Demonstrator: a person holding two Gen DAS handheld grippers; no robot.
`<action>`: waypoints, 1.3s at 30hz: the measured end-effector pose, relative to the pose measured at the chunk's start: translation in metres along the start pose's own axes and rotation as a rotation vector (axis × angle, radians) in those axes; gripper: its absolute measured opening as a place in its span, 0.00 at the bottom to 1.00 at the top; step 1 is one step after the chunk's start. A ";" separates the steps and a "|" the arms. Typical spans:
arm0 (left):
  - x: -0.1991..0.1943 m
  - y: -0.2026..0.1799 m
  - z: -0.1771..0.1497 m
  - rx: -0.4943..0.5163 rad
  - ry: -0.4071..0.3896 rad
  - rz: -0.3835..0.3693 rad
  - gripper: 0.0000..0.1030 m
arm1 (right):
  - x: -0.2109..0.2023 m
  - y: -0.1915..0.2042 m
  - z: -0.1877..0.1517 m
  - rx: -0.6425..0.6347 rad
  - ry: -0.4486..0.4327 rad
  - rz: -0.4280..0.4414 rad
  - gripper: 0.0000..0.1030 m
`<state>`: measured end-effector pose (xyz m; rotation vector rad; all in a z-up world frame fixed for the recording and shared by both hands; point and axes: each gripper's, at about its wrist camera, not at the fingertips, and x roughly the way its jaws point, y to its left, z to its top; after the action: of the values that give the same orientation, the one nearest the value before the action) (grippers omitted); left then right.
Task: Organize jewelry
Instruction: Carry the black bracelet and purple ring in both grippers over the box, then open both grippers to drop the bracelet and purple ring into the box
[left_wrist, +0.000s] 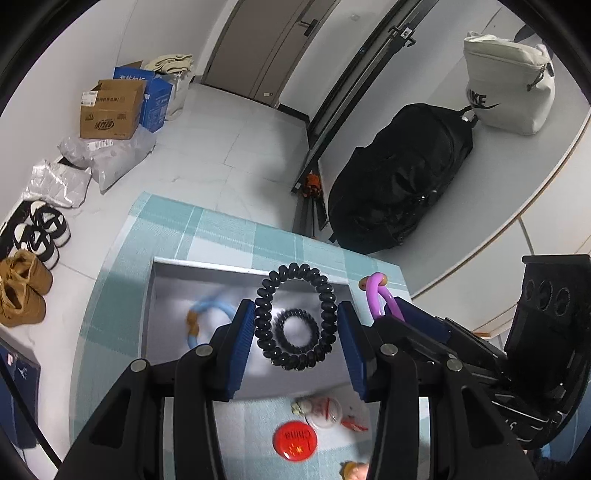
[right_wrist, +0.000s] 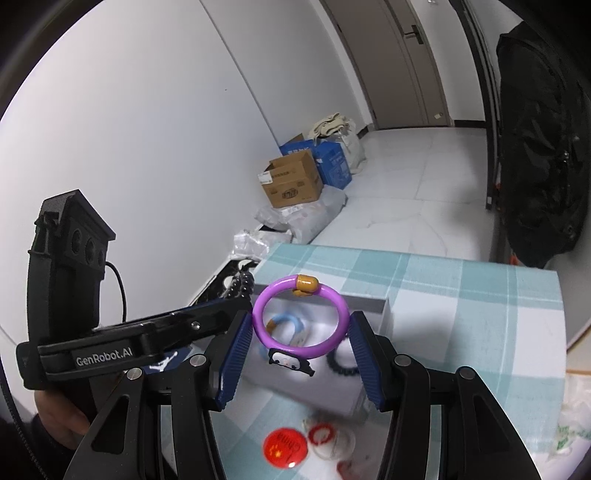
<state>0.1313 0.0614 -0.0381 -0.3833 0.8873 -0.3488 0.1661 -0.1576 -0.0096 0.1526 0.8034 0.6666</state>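
Left gripper (left_wrist: 295, 325) pinches black coil bracelet (left_wrist: 295, 317), right gripper (right_wrist: 301, 323) pinches purple ring (right_wrist: 300, 318); both seemingly directly above grey box (left_wrist: 207, 269) (depth unclear).

both wrist views look down, close — sharing the tray (left_wrist: 162, 291) (right_wrist: 382, 314).

Left gripper (left_wrist: 295, 334) is pinching a black spiral hair tie (left_wrist: 295, 316) between its blue pads (left_wrist: 242, 345), jaws partly closed on it. Right gripper (right_wrist: 302, 341) is clamping a purple bracelet (right_wrist: 301, 317) the same way, sitting right beside the left one. In the right wrist view, a hand (right_wrist: 61, 419) is wrapping around the left gripper's handle.
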 end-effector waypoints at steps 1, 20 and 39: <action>0.002 0.000 0.003 0.011 -0.002 0.008 0.38 | 0.002 -0.001 0.001 0.001 0.002 0.003 0.51; 0.031 0.011 0.006 0.003 0.085 0.052 0.38 | 0.031 -0.021 0.009 0.027 0.067 0.019 0.51; 0.024 0.016 0.003 -0.080 0.097 0.019 0.63 | 0.000 -0.033 0.007 0.058 -0.033 0.001 0.62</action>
<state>0.1496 0.0648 -0.0600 -0.4338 1.0009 -0.3169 0.1869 -0.1829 -0.0167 0.2160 0.7912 0.6405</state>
